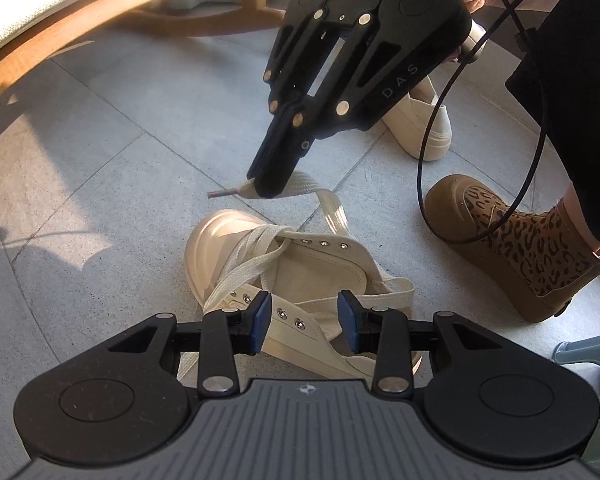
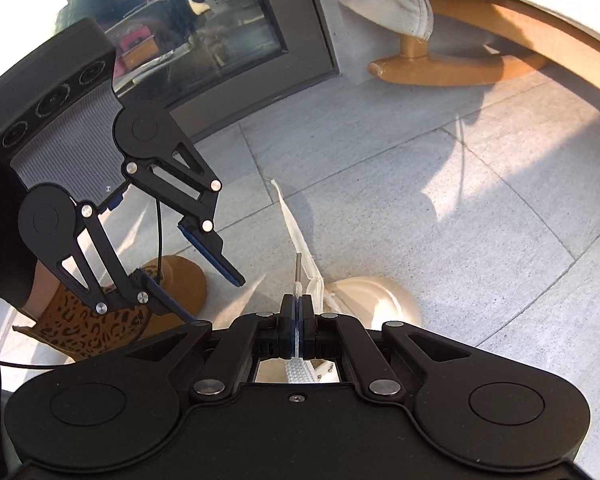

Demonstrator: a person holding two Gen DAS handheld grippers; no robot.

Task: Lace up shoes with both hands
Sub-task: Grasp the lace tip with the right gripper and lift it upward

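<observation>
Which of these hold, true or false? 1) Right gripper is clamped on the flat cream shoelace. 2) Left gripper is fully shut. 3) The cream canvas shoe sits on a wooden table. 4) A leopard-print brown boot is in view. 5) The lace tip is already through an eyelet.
1) True: the right gripper pinches the flat cream shoelace near its tip.
2) False: the left gripper stands open.
3) False: the cream canvas shoe lies on the grey tiled floor.
4) True: leopard-print brown boot.
5) False: the lace tip hangs free.
</observation>
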